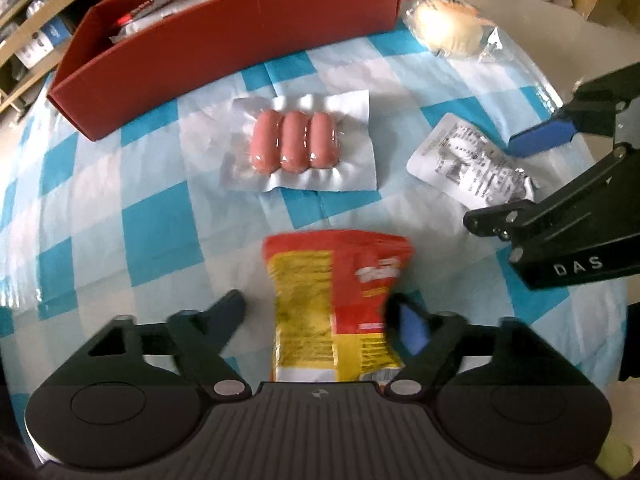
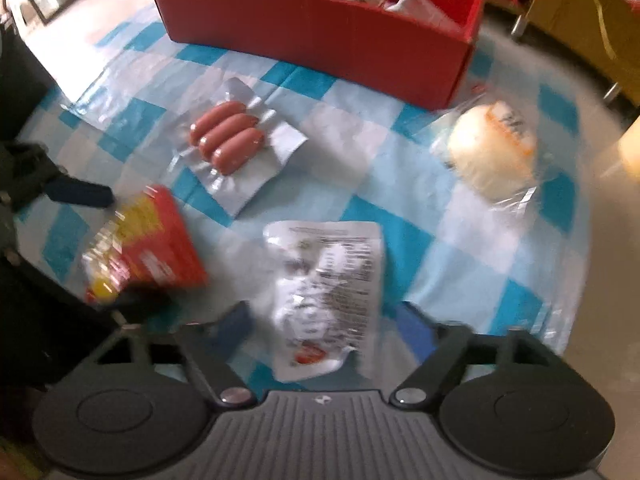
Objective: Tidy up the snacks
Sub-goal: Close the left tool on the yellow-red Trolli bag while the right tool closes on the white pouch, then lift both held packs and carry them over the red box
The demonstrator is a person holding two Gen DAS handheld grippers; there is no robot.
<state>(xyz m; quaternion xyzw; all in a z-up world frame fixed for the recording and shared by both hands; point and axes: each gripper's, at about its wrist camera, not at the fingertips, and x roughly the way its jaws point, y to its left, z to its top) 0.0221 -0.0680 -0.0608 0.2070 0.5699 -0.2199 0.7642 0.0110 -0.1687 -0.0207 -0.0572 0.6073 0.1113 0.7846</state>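
A red and yellow snack packet lies on the checked tablecloth between the open fingers of my left gripper; it also shows in the right wrist view. A white printed pouch lies between the open fingers of my right gripper; it also shows in the left wrist view. My right gripper appears at the right in the left wrist view. A vacuum pack of three sausages lies in the middle. A red box holding several packets stands at the back.
A wrapped pale bun lies at the back right, right of the red box. The blue and white checked cloth covers the table. Shelves and furniture stand beyond the table edge.
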